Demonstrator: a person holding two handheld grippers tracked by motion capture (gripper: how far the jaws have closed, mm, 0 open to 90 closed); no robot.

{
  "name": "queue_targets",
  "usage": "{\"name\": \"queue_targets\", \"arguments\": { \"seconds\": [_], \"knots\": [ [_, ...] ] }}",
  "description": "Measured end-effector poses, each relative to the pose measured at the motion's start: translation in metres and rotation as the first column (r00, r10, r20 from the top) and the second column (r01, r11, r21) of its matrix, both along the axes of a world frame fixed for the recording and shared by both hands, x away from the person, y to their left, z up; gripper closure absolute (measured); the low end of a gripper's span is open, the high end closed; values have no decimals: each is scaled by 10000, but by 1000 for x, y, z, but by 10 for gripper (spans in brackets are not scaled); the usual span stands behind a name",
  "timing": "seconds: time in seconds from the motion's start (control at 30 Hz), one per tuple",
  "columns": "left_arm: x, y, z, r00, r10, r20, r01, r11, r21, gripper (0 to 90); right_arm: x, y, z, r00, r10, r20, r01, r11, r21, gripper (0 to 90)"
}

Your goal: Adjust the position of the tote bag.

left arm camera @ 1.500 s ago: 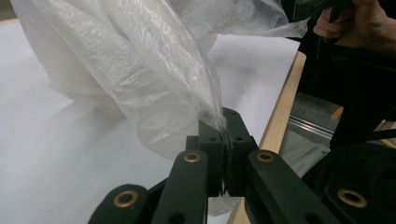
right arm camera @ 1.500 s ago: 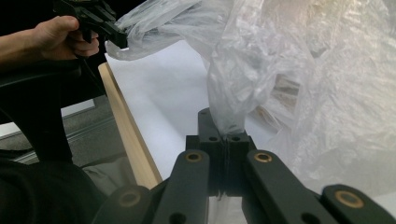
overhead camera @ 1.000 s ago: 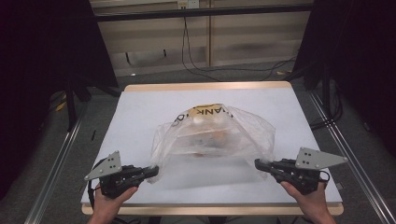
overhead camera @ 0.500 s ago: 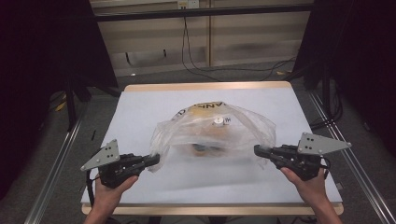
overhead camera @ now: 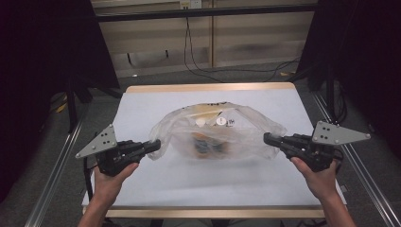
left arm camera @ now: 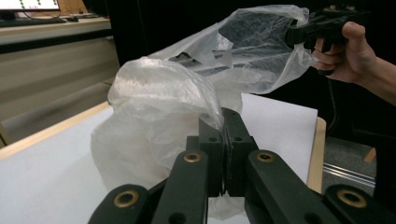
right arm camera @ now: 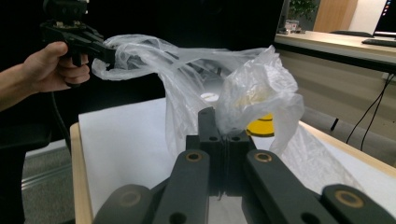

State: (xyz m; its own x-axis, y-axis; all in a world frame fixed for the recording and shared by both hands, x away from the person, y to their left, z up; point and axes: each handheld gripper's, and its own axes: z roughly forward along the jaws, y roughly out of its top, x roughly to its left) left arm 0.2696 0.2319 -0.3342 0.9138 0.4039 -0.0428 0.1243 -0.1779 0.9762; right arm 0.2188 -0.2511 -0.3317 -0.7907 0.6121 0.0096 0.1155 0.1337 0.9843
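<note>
A clear plastic bag [overhead camera: 215, 130] hangs stretched between my two grippers above the white table [overhead camera: 156, 182], with small items inside, some white caps and orange and dark pieces. My left gripper [overhead camera: 155, 145] is shut on the bag's left edge [left arm camera: 163, 100]. My right gripper [overhead camera: 267, 138] is shut on the bag's right edge [right arm camera: 259, 93]. In the left gripper view the right gripper [left arm camera: 299, 33] shows far off, pinching the film. In the right gripper view the left gripper [right arm camera: 105, 51] holds the opposite side.
The table has a wooden rim [overhead camera: 208, 87] at its far edge. Metal rails [overhead camera: 52, 187] run along both sides of the table. Cables [overhead camera: 198, 71] hang behind it against a pale wall. Dark curtains stand at left and right.
Both grippers have risen and spread apart, lifting the bag and pulling it wider. The items inside have shifted toward the bag's middle.
</note>
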Motion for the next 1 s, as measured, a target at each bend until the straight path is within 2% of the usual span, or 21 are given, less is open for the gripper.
{"name": "queue_targets", "arguments": {
  "seconds": [0.1, 0.13, 0.33, 0.5, 0.53, 0.63, 0.8, 0.87, 1.0],
  "knots": [
    [4, -1, 5, 9999, 35, 118, -36, 10000, 26, 888, 3, -2, 4, 9999, -145, 86, 145, 9999, 38, 892],
    [7, -2, 9, 9998, 114, 163, -114, 9999, 1, 888, 6, -4, 7, 9998, -129, 149, 126, 9998, 180, 893],
    [20, -2, 25, 9985, 322, 444, -311, 9992, -260, 889, 13, -8, 17, 9987, -415, 294, 409, 9989, 219, 893],
    [26, 0, 32, 9977, 506, 458, -490, 9982, -355, 890, 19, -12, 25, 9970, -675, 380, 663, 9972, 335, 893],
    [31, 3, 36, 9968, 623, 506, -608, 9977, -313, 890, 21, -12, 27, 9967, -722, 378, 711, 9970, 314, 893],
    [36, 4, 38, 9961, 757, 459, -740, 9966, -370, 890, 28, -14, 32, 9956, -859, 368, 847, 9958, 341, 893],
    [48, 10, 44, 9940, 1033, 368, -1025, 9945, -224, 890, 37, -15, 42, 9936, -1049, 420, 1033, 9939, 395, 893],
    [53, 11, 47, 9939, 1058, 313, -1047, 9939, -335, 890, 41, -16, 46, 9913, -1210, 525, 1196, 9924, 299, 893],
    [61, 12, 53, 9920, 1226, 306, -1220, 9923, -216, 891, 47, -17, 51, 9905, -1302, 442, 1286, 9910, 382, 893]
  ]
}}
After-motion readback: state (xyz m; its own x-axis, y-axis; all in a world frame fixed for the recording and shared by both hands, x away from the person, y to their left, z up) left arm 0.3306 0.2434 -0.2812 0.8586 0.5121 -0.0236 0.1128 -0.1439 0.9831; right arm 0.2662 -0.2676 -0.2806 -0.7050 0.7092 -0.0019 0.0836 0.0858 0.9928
